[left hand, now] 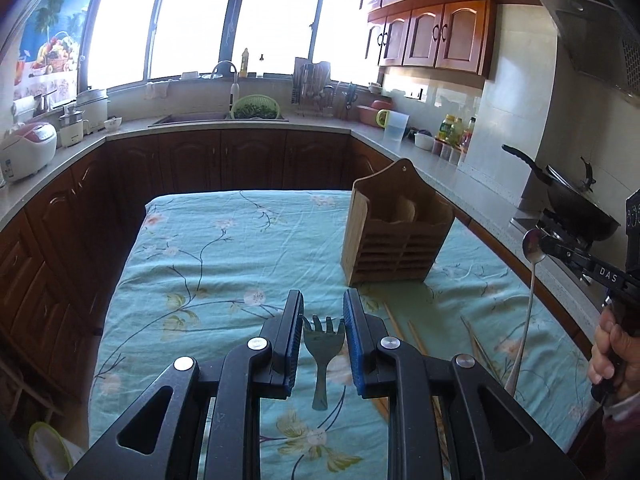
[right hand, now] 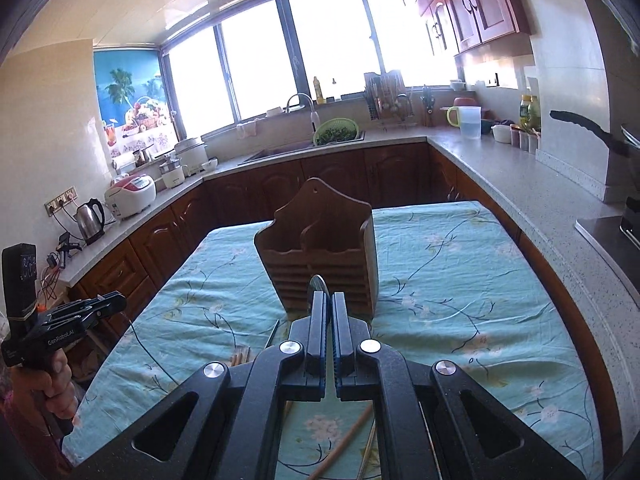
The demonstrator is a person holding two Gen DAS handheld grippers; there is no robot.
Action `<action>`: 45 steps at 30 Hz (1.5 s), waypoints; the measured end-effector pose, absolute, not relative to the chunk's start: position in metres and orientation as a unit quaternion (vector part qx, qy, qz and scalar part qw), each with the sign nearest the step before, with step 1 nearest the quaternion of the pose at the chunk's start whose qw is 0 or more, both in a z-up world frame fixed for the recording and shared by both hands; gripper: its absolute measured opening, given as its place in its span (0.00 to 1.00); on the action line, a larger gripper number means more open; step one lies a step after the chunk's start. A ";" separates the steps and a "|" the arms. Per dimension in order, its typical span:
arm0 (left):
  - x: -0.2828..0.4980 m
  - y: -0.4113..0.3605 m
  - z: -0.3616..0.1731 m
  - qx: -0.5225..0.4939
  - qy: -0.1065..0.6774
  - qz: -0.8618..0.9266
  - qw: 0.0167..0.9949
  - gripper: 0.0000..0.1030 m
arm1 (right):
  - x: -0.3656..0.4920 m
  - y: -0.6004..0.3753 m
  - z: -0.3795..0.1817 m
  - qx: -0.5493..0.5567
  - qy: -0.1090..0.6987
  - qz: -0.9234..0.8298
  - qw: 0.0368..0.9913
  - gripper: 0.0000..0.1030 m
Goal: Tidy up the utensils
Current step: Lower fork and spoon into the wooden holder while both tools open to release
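1. Spoon (left hand: 530, 280): it hung by its bowl from the right gripper (right hand: 329, 300), whose fingers were clamped together on it, with the long thin handle pointing down above the surface (left hand: 224, 248).
2. Handling, as I judge: light, stiff and smooth metal, so it could swing or slip; a hold nearer the neck would be steadier.
3. Fork (left hand: 323, 344): small and green, it lay between the fingers of the left gripper (left hand: 322, 312), which stood apart; I cannot tell if they touched it.
4. Wooden holder (right hand: 320, 252): it stood upright just ahead.
5. Chopsticks (left hand: 416, 338) lay nearby on the floral cloth.
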State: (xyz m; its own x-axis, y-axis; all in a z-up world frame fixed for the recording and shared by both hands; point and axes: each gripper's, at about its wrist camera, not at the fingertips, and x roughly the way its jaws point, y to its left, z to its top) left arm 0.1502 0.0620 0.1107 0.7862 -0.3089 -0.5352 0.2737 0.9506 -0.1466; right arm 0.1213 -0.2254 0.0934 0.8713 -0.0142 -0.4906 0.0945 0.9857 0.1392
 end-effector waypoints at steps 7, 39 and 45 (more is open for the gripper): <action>0.166 0.057 0.121 -0.040 0.276 -0.156 0.948 0.18 | 0.131 -0.231 0.105 0.078 0.233 -0.035 0.969 0.02; 0.409 0.030 0.074 -0.219 0.224 -0.205 0.927 0.18 | 0.282 -0.256 0.112 -0.046 0.134 -0.161 0.977 0.02; 0.436 0.037 0.044 -0.246 0.252 -0.215 0.911 0.18 | 0.292 -0.249 0.076 -0.061 0.166 -0.160 0.971 0.02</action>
State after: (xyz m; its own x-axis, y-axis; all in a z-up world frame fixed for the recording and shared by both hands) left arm 0.4363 0.0366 0.0436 0.7807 -0.5152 -0.3536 0.2671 0.7867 -0.5565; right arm 0.2922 -0.2485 0.0757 0.8939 -0.3308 -0.3027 0.2901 0.9414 -0.1722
